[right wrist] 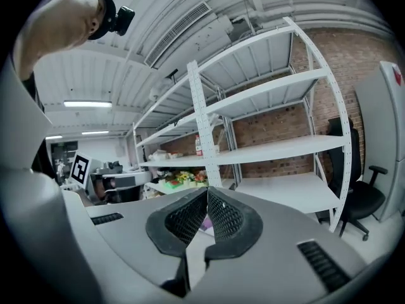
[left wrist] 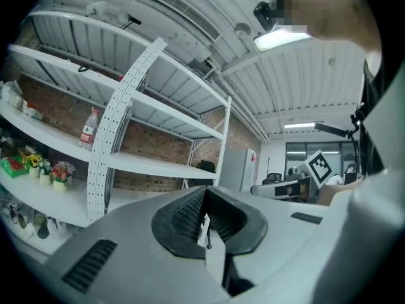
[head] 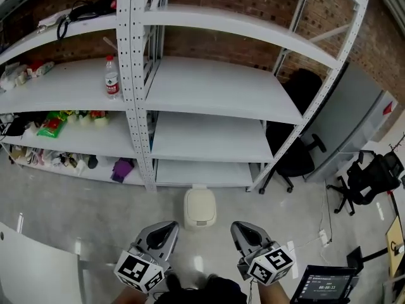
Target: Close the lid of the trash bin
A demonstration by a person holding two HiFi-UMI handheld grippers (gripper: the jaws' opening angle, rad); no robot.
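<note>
Left claw (head: pixel 166 228) and right claw (head: pixel 240 228) sit low in the head view, side by side, both clenched with tips meeting and nothing gripped. Ahead, between them but apart from both, the cream trash bin (head: pixel 200 216) stands on the grey floor (head: pixel 76 201); its lid (head: pixel 200 201) looks down. Beyond is a white shelving rack (head: pixel 209 84), with a water bottle (head: pixel 112 78) upright on one shelf. A black office chair (head: pixel 297 154) stands at the right.

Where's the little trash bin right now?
In the head view, the trash bin sits on the floor near centre, just in front of the shelf rack.
</note>
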